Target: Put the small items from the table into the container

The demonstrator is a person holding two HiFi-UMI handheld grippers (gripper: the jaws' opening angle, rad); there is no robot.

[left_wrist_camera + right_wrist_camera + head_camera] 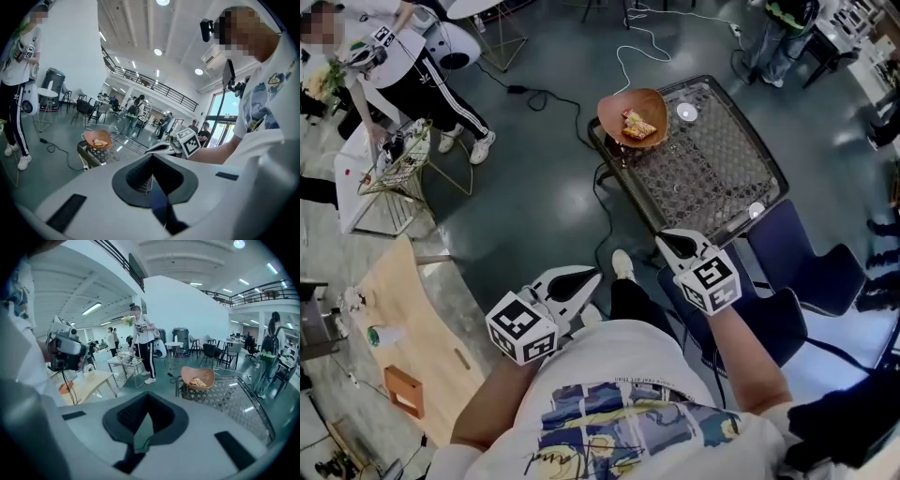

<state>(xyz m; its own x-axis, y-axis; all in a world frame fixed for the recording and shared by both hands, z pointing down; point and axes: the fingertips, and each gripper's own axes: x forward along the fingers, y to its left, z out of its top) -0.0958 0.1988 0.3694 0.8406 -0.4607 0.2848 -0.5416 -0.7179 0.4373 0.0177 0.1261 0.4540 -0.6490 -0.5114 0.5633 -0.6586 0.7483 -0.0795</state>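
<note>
An orange bowl [633, 114] [96, 139] [198, 377] stands at the far left corner of a dark mesh table [712, 159] and holds yellow snack packets [638, 125]. Both grippers are held close to the person's body, well short of the table. My left gripper [592, 274] [151, 180] is shut with nothing between its jaws. My right gripper [663, 240] [145, 427] is shut and empty too, and hangs near the table's near edge. It also shows in the left gripper view as the right gripper [161, 147], with its marker cube [190, 140] behind it.
Two blue chairs [806, 262] stand by the table's near right side. A cable [628, 56] runs over the floor beyond the bowl. At the left are a wooden table [412, 319], a wire stand [394, 169] and a standing person [412, 66].
</note>
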